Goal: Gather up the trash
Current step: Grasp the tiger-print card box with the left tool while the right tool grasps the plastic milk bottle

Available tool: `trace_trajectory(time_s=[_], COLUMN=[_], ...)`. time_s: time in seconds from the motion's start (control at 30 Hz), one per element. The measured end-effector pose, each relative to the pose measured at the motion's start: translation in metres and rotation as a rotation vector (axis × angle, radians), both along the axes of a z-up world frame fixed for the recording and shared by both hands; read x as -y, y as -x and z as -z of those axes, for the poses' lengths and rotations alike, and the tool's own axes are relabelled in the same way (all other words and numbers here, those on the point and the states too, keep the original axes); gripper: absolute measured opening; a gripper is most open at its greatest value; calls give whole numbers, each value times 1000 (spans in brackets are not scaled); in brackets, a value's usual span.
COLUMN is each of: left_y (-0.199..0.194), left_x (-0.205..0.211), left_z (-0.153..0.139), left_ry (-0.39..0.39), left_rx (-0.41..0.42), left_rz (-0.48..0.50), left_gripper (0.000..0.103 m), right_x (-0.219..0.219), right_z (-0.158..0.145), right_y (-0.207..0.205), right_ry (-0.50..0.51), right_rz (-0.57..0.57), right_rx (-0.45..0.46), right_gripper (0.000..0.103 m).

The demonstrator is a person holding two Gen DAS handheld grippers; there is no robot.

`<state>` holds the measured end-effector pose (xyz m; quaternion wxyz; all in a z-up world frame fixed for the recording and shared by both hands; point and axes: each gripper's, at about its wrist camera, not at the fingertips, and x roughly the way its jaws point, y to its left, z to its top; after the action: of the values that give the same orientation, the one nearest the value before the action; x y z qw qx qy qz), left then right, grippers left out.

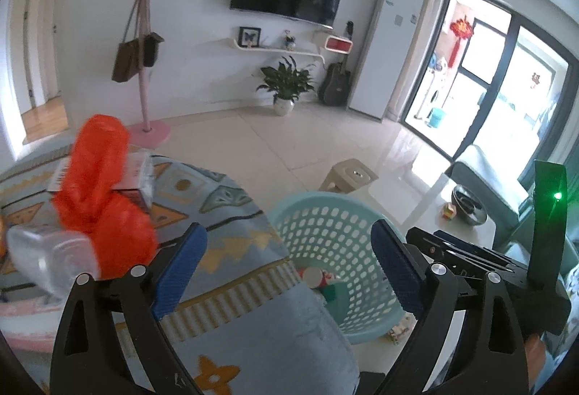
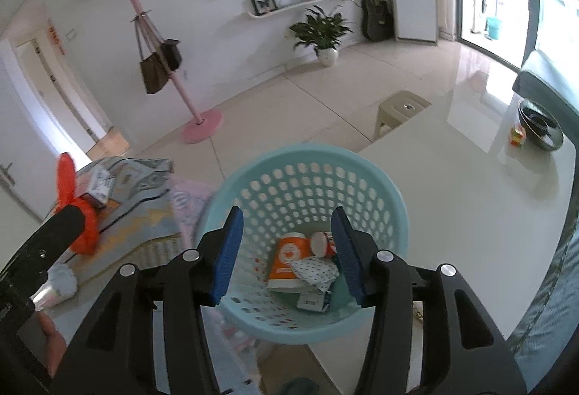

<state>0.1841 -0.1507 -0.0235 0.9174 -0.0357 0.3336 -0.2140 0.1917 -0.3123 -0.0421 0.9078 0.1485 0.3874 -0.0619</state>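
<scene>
Both grippers, left gripper (image 1: 287, 268) and right gripper (image 2: 286, 255), are black plastic frames with ribbed blue pads (silver screws at the pivots).

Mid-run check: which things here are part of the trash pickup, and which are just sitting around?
Job:
teal basket
orange cup in it
red plastic bag
small carton
clear plastic bottle

Just there:
puzzle cube
dark bowl
stool
potted plant
guitar

Left gripper (image 1: 289, 264) jaws spread wide, nothing held, right gripper (image 2: 287, 255) likewise spread, side by side
</scene>
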Motion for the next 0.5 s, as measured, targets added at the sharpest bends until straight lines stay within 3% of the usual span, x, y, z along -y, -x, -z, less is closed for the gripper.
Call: trace_trajectory(time_s=[0.2, 0.5], left_y=[23, 53], left_x=[-44, -135], left_z=[-21, -43], left_ry=[28, 67], left_rx=[56, 117], left_rz=[-55, -224], left_gripper=[89, 89], right_x=[-52, -156], right_z=[-37, -65], right_y=[12, 21], right_ry=[42, 113], right_rz=[-133, -370], right_rx=[101, 218], right_gripper=[48, 63])
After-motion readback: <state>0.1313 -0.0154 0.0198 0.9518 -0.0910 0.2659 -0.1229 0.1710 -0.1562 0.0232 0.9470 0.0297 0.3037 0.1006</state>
